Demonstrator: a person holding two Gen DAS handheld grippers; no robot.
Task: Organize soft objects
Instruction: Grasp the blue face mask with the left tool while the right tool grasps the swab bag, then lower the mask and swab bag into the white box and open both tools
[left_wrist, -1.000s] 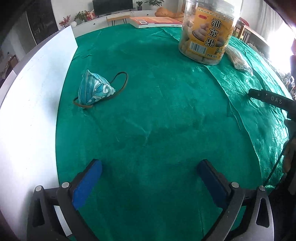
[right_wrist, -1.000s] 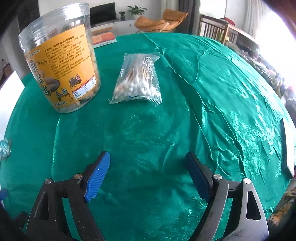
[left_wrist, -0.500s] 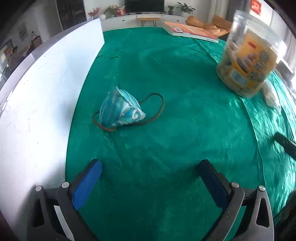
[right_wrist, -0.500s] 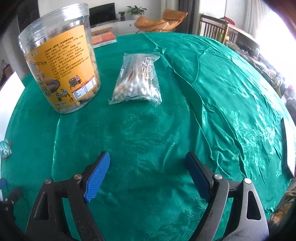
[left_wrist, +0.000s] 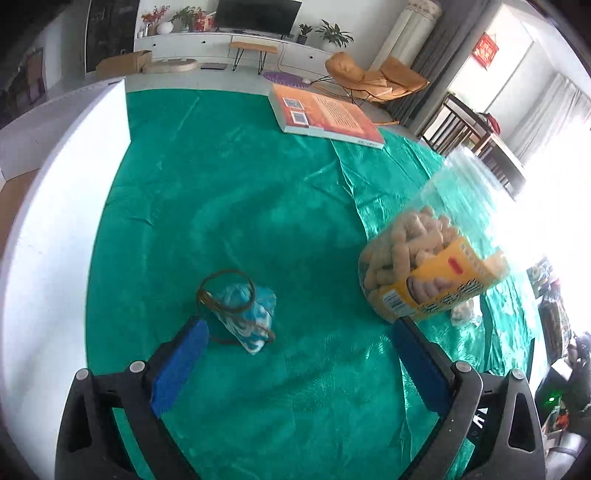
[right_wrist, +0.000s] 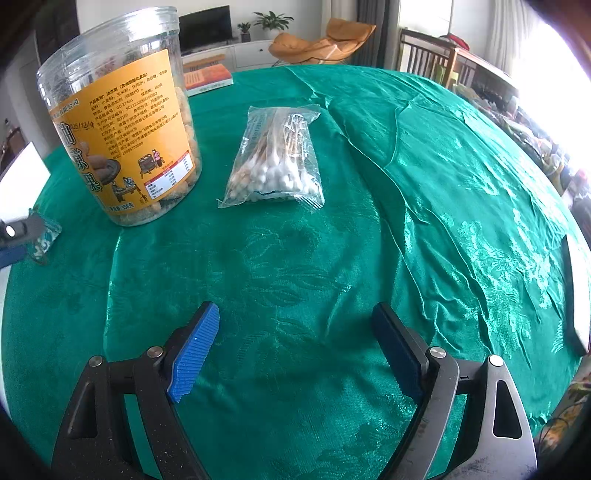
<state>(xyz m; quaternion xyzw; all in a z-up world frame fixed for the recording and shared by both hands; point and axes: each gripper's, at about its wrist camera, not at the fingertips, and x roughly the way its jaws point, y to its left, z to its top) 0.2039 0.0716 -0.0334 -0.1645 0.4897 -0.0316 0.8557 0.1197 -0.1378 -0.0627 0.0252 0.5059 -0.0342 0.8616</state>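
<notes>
The left gripper (left_wrist: 295, 328), wide open, has come much closer to the blue pouch (left_wrist: 245, 317) on the green cloth (left_wrist: 229, 206), so grasping seems next, while the right gripper (right_wrist: 293, 325) stays open and idle

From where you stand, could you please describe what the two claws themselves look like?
Both are alike. The left claw has black plastic arms with triangular cut-outs and silver rivets, and two flat blue pads; white lettering marks its right arm. The right claw has the same black frame and rivets, with ribbed blue pads. No cable on them, sleeve or hand shows.
</notes>
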